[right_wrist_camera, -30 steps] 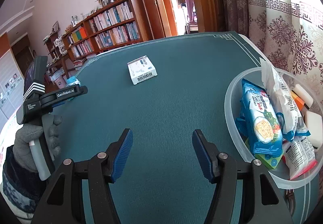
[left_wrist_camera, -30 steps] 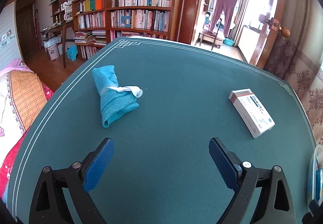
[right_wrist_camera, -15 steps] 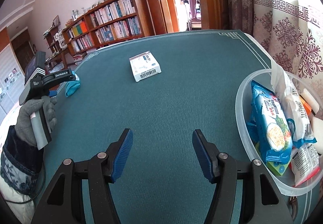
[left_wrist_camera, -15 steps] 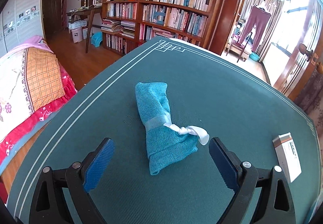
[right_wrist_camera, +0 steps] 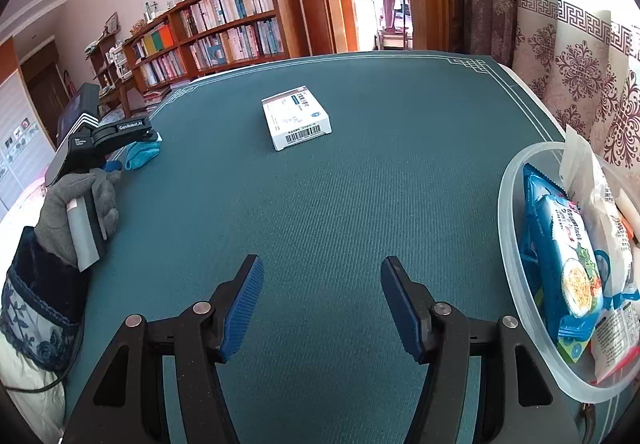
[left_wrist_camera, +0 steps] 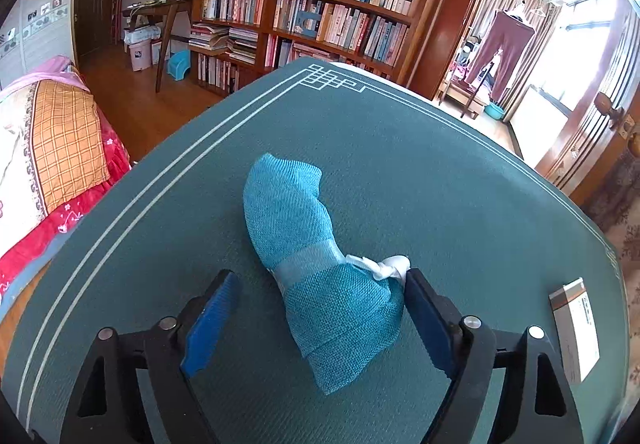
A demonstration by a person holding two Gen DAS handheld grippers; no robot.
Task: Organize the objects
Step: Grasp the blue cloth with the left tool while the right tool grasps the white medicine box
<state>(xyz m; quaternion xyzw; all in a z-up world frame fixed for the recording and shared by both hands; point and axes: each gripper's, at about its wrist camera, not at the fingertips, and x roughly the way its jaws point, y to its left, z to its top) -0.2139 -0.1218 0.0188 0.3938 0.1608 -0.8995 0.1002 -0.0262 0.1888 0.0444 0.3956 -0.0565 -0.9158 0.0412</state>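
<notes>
On the black body of your left gripper, seen from the right wrist view, you can read "GenRobot.AI" in white; a smaller white label below it is too small to make out. The white rectangular cardboard box near the middle of the tabletop carries a barcode on its near side and dark print on top, unreadable. Print on the blue snack packets is likewise illegible.

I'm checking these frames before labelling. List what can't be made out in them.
- Blue towel roll, left wrist view: whether both pads of the closing left claw press it; the far pad touches, the near pad shows a gap.
- Same roll, right wrist view: mostly hidden behind the left claw's body.
- White box: print too small to read.
- Clear tub, right wrist view: cut off by the frame edge, lower contents buried under snack packets.
</notes>
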